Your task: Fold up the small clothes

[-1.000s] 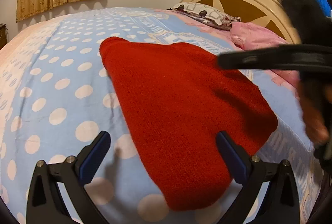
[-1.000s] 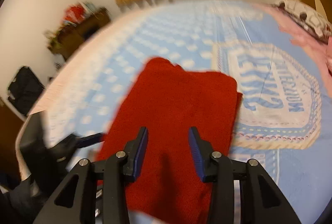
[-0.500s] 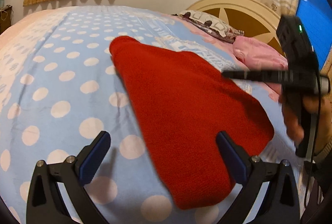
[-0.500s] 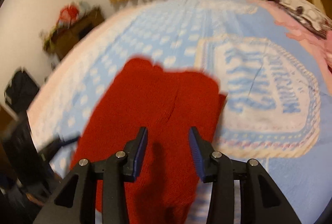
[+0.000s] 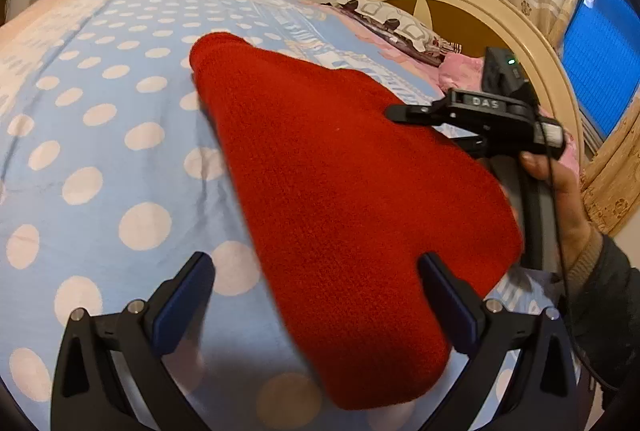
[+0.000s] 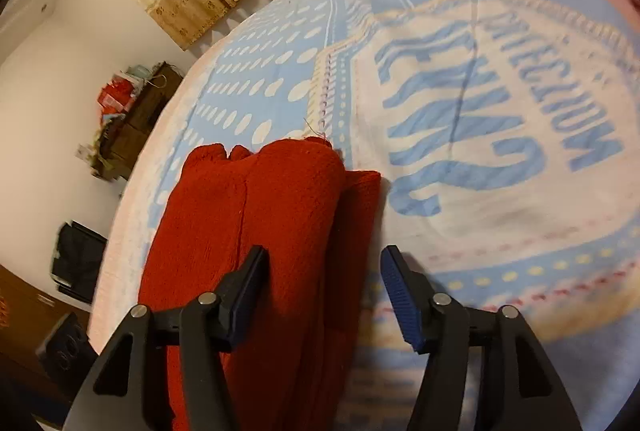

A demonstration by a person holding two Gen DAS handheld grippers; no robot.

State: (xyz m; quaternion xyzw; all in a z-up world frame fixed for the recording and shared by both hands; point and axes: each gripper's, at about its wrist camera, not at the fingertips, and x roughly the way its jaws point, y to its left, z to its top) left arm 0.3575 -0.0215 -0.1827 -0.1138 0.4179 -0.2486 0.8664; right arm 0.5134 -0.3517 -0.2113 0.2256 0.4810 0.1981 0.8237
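Note:
A folded red knit garment (image 5: 340, 191) lies flat on the blue polka-dot bedspread (image 5: 100, 151). My left gripper (image 5: 316, 299) is open and empty, hovering over the garment's near end. The garment also shows in the right wrist view (image 6: 256, 231), folded in layers. My right gripper (image 6: 324, 291) is open and empty, its jaws straddling the garment's right folded edge. In the left wrist view, the right gripper's body (image 5: 480, 111) hangs over the garment's far right side, held by a hand.
A cream headboard (image 5: 500, 15), patterned pillow (image 5: 392, 23) and pink bedding (image 5: 456, 71) lie at the bed's head. A large printed emblem (image 6: 500, 119) covers the bedspread right of the garment. Cluttered shelves (image 6: 132, 111) and dark luggage (image 6: 76, 267) stand beyond the bed.
My right gripper has opened wider and shifted toward the garment's right edge. My left gripper has stayed open, with its view swinging left. The garment has not moved.

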